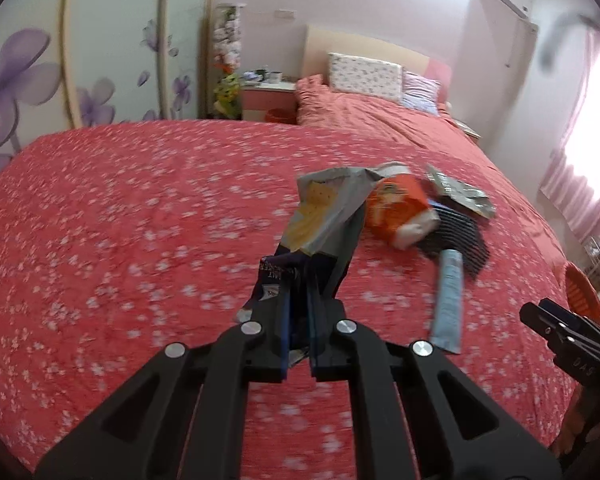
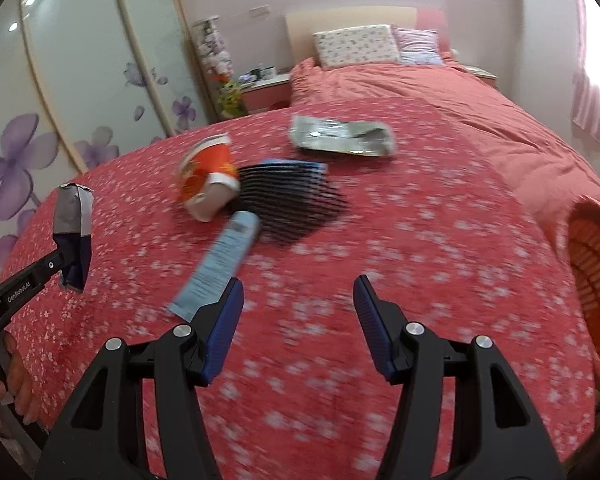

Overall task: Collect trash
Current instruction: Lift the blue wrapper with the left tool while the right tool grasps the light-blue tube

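My left gripper [image 1: 300, 300] is shut on a blue and grey snack wrapper [image 1: 324, 216] and holds it above the red bedspread; it also shows at the left of the right wrist view [image 2: 74, 236]. On the bed lie an orange paper cup [image 2: 208, 176], a black ribbed tray [image 2: 296, 196], a light blue tube [image 2: 220, 260] and a silver foil wrapper [image 2: 340, 136]. My right gripper [image 2: 298, 300] is open and empty, just in front of the blue tube; its tip shows in the left wrist view [image 1: 540, 316].
An orange slatted basket [image 2: 596, 264] stands at the right edge of the bed [image 2: 420, 240]. Pillows [image 2: 356, 44] lie at the headboard. A nightstand [image 2: 264, 88] and a wardrobe with purple flowers [image 2: 60, 100] stand to the left.
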Demonstrator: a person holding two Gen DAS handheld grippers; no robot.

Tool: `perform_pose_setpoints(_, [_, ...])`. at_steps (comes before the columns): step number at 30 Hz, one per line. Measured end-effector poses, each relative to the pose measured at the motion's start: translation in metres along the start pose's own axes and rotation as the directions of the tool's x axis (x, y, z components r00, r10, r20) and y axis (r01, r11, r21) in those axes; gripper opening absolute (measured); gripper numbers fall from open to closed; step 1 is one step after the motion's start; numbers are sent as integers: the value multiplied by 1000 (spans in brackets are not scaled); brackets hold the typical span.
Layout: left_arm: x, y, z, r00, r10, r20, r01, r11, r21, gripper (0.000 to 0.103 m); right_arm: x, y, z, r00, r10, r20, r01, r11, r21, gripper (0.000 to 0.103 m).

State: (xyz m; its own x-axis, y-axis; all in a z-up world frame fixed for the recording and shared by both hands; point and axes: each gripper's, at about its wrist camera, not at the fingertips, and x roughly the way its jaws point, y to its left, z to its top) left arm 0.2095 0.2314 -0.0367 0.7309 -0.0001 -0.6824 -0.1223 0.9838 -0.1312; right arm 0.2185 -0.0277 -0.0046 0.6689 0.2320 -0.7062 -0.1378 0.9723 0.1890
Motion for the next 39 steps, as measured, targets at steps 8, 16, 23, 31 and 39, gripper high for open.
perform_pose_setpoints(8, [10, 31, -2, 999, 8, -35, -10, 998, -56, 8, 36, 32, 16, 999, 14, -46, -14, 1000, 5, 56])
perform_pose_setpoints(16, [26, 37, 4, 998, -16, -58, 10, 994, -105, 8, 69, 43, 23, 995, -15, -103, 18, 999, 32, 48])
perform_pose_setpoints(23, [49, 36, 9, 996, -33, -89, 20, 990, -138, 12, 75, 41, 28, 994, -4, -106, 12, 997, 74, 45])
perform_pose_setpoints(31, [61, 32, 12, 997, -13, -81, 2, 990, -138, 13, 77, 41, 30, 995, -6, -101, 13, 997, 70, 45])
perform_pose_setpoints(39, [66, 39, 9, 997, -45, -69, 31, 982, -184, 16, 70, 34, 24, 996, 15, -86, -7, 995, 95, 45])
